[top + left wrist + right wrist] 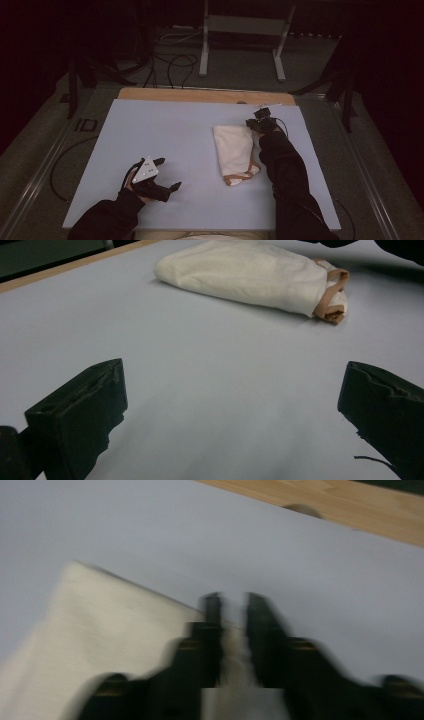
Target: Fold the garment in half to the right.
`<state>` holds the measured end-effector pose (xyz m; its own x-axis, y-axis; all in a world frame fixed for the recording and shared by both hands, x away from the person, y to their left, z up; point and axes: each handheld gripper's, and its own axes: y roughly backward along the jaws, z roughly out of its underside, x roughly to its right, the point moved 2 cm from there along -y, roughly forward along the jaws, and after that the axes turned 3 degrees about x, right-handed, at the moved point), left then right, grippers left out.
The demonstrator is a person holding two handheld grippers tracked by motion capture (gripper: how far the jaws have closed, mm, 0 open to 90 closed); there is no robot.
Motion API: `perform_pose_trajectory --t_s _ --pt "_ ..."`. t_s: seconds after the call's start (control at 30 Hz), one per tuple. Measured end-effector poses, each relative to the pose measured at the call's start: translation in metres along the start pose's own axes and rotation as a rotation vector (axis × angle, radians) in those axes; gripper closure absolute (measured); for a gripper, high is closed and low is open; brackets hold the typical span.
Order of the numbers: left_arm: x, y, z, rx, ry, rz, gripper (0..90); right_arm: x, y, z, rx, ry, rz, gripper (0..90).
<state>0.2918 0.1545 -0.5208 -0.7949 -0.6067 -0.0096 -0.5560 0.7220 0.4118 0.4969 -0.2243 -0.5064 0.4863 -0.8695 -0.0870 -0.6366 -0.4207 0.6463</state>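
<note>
A folded cream cloth point(234, 149) point(245, 277) point(100, 630) lies on the pale blue mat point(165, 125), right of the middle. Its near end shows a tan trim point(241, 177) point(331, 296). My right gripper point(254, 123) point(232, 602) is at the cloth's far right corner. Its view is blurred, and its jaws stand a narrow gap apart with the cloth's edge between them. My left gripper point(168, 173) point(232, 405) rests low on the mat at the near left, well apart from the cloth. Its jaws are wide open and hold nothing.
A wooden strip point(200, 95) runs along the table's far edge. Beyond it, cables point(170, 65) and a grey metal stand point(245, 25) sit on the dark floor. The person's dark sleeves come in at the bottom.
</note>
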Motion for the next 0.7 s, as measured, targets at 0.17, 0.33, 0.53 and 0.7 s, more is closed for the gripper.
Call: perform_pose_trajectory --t_s 0.17,0.33,0.53,0.7 --pt "0.001 0.000 0.000 0.000 -0.002 0.001 0.9 -0.004 -0.005 0.001 -0.022 -0.003 -0.026 61.6" --pt "0.000 0.000 0.000 0.001 0.000 0.001 0.9 -0.003 -0.012 0.007 -0.069 -0.009 -0.035 74.0" --pt "0.000 0.000 0.000 0.002 0.000 0.001 0.9 -0.007 -0.015 0.008 -0.090 0.042 -0.005 90.0" --pt "0.000 0.000 0.000 0.003 0.000 -0.001 0.9 -0.007 -0.008 -0.001 -0.046 0.062 0.047 90.0"
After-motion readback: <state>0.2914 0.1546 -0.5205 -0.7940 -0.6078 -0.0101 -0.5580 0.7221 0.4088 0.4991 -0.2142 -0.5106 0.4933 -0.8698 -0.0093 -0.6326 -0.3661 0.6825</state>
